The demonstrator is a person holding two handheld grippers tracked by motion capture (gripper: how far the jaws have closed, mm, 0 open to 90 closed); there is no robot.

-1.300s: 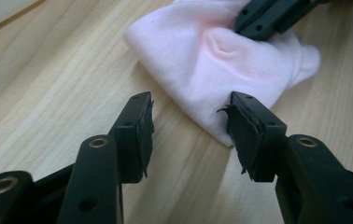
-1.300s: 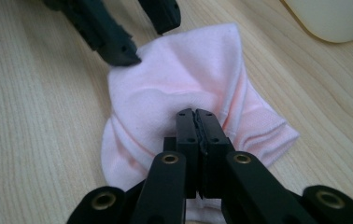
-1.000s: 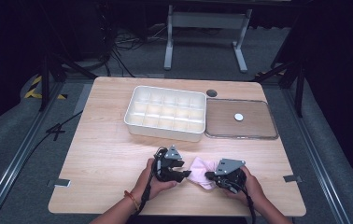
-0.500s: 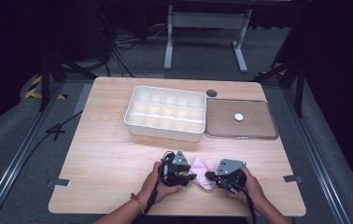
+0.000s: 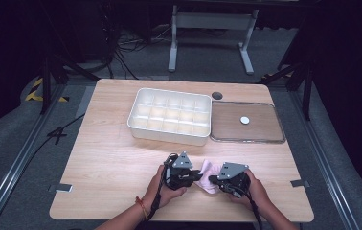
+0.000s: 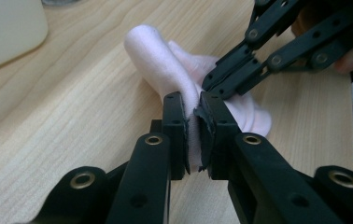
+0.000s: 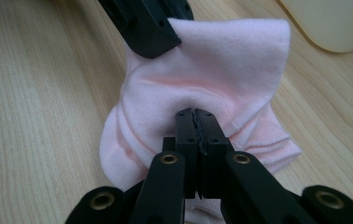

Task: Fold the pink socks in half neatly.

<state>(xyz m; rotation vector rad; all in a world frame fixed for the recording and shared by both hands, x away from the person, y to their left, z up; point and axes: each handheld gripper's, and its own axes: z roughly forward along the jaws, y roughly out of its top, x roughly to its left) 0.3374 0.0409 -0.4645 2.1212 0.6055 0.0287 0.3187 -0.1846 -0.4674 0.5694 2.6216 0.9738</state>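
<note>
Left gripper (image 5: 194, 173): you had its jaws just closing, and they pinched a fold of the pink sock (image 5: 208, 169) between the pads; in the left gripper view the fabric was squeezed thin there.
Pink sock: it lay bunched on the tabletop (image 5: 107, 158) near the front edge, a little right of the middle, between your two hands, partly folded or rolled over itself.
Right gripper (image 5: 213, 178): you had it clamped tight on the sock's other side; in the right gripper view the cloth puckered around the closed tips.
White divided tray (image 5: 169, 115): it stood toward the back edge, near the middle, its compartments bare as far as you could see.
Clear lid (image 5: 247, 122): it lay flat, just beside the tray on the right.
Progress: judged early to midway; both grips were secured and the folding was unfinished. If the sock was meant for the tray, that move remained.
</note>
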